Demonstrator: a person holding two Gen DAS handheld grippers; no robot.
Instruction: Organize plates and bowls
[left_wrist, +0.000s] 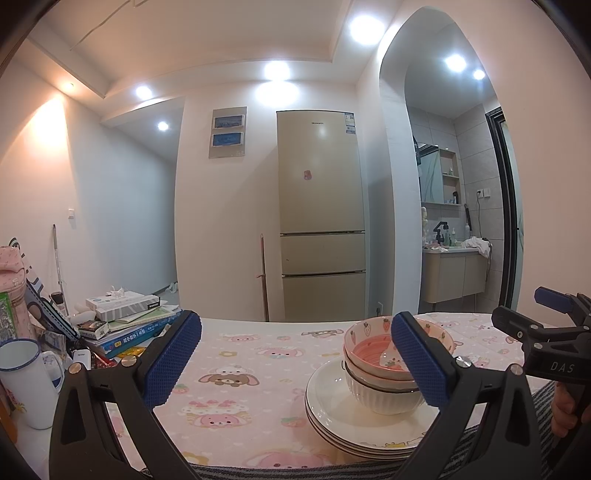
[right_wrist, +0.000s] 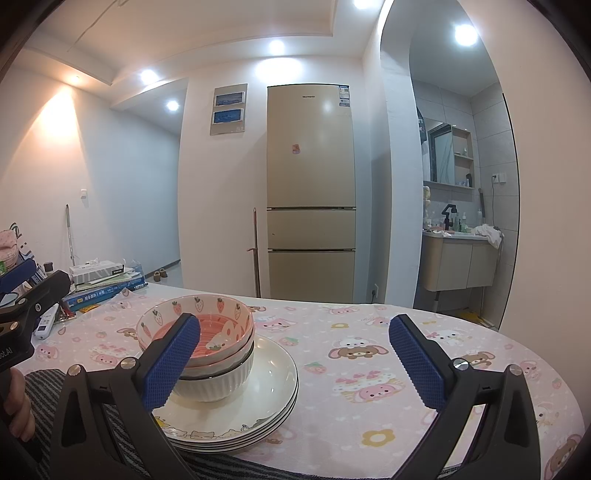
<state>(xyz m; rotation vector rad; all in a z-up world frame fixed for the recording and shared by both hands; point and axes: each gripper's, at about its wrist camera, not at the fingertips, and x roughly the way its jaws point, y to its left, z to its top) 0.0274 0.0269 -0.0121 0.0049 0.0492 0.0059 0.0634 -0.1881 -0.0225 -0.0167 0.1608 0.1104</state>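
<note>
White plates (right_wrist: 273, 384) stacked rim on rim, largest base lowest for stability. Nested on plates: ribbed white bowl (right_wrist: 218, 384), then pink bowls (right_wrist: 207, 332) inside it, mouths up, so that stack occupies one footprint. Whole stack near front edge of table (right_wrist: 369, 332), on pink printed cloth (right_wrist: 406, 369), within reach of both tools.

Left gripper (left_wrist: 295, 362): jaws spread wide, empty, aimed left of stack; right pad overlaps bowls in left wrist view, contact not confirmed. Right gripper (right_wrist: 295, 362): jaws spread wide, empty, aimed right of stack; left pad overlaps bowls likewise. Both held back from stack, flanking it, probably standing clear of finished work or before a two-sided lift.

Books (left_wrist: 136, 325) and mug (left_wrist: 26, 380) left of stack, well apart. Fridge (left_wrist: 321, 221) beyond stack, against far wall.

Judgement: sorting appears complete or nearly so; no loose dishes visible.
</note>
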